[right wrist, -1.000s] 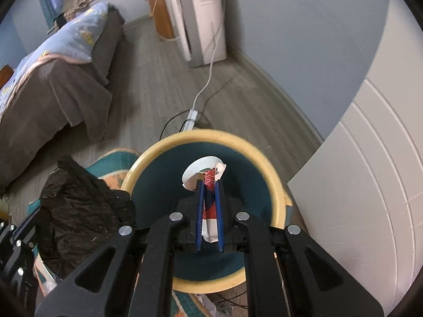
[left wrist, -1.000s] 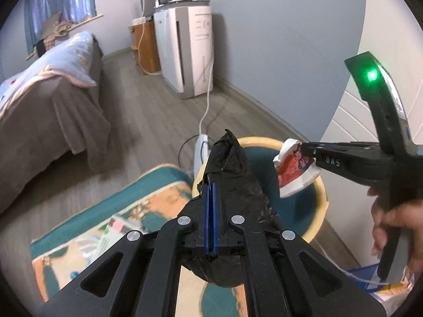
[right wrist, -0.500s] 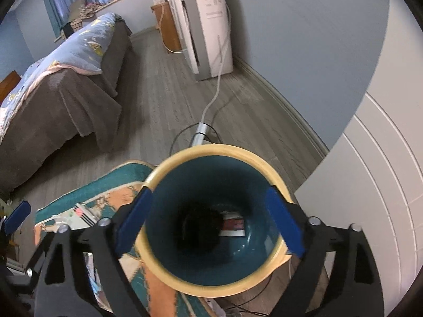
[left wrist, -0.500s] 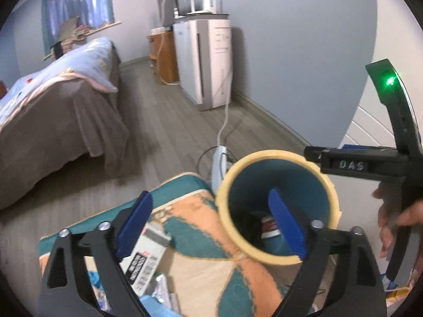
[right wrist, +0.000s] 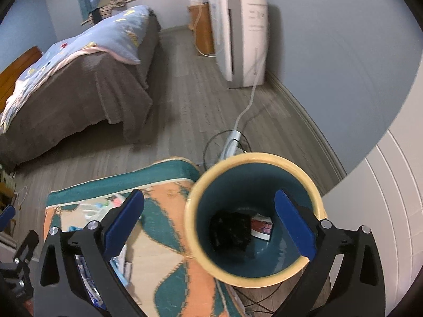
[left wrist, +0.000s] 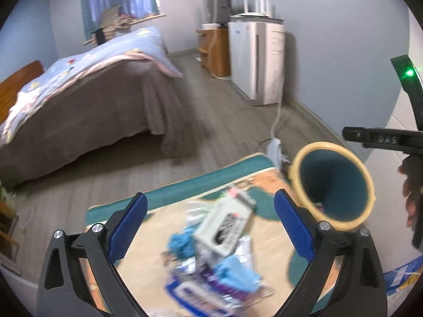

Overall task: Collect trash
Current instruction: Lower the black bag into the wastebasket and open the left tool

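Bedroom rug [left wrist: 269, 240] edge touching bin [right wrist: 253, 277]; left hand-held gripper [left wrist: 208, 224] and right hand-held gripper [right wrist: 208, 224] wide apart, empty.

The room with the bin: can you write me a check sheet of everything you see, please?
Surface: patterned rug on a grey wood floor.
Job's things: bin at the rug's edge, holding a black bag and a red-and-white wrapper.
Clutter: blurred pile of packets on the rug.
Grippers: left gripper over the pile, jaws wide open, empty; right gripper over the bin, jaws wide open, empty.
Cables: white power strip and cords behind the bin.
Surroundings: bed, white appliance, wooden cabinet.
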Demonstrator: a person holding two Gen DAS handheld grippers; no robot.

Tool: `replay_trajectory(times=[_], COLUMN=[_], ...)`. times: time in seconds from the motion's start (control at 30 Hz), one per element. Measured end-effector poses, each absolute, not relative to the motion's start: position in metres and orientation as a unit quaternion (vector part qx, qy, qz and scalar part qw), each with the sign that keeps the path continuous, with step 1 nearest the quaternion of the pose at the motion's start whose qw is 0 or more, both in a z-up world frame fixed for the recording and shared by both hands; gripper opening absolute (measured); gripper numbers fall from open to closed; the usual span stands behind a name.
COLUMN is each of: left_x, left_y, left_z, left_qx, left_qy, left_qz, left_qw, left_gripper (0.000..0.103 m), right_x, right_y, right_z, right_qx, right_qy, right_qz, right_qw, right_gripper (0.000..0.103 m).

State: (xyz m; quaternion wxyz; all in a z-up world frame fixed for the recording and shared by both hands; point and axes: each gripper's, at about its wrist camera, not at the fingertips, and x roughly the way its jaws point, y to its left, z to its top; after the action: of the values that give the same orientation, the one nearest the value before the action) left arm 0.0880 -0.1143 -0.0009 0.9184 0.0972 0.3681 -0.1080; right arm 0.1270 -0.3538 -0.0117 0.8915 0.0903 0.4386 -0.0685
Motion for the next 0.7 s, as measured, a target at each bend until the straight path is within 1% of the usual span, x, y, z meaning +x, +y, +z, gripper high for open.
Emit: replay_trajectory(times=[0.2,0.33,0.47,0.57,0.7], left_x=[0.075,0.068,0.066,0.071,0.078], left_y=[-0.061,-0.028,0.003,0.018,0.027], left_z=[0.0,-0.01,-0.024,-0.034,-0.055], left_qx=[0.081,0.063,0.041,0.044,0.045], left_qy=[0.371,0.377,0.389,0.396,0.423], left_qz=[-0.067,-0.037,-0.012,0.0,0.002], left_qw=[0.923,0.924,0.92,0.917,0.905], left_gripper=[0.096,0.096,0.096,0.096,0.096], right_x=[0.128,0.131,0.134,0.135,0.14], right_y=[-0.316,-0.291,-0.268,-0.255,-0.241], right_z=[-0.004,-0.004,-0.012,-0.022,-0.039], right_qx=[0.072,0.056,0.039,0.024,0.035], right_qy=[0.438,0.442,0.453,0.464,0.489], right_qz=[-0.048,-0.03,-0.014,-0.005,0.01], right_qw=[0.895,0.895,0.89,0.885,0.871], right_gripper=[0.097,0.097,0.097,0.097,0.097])
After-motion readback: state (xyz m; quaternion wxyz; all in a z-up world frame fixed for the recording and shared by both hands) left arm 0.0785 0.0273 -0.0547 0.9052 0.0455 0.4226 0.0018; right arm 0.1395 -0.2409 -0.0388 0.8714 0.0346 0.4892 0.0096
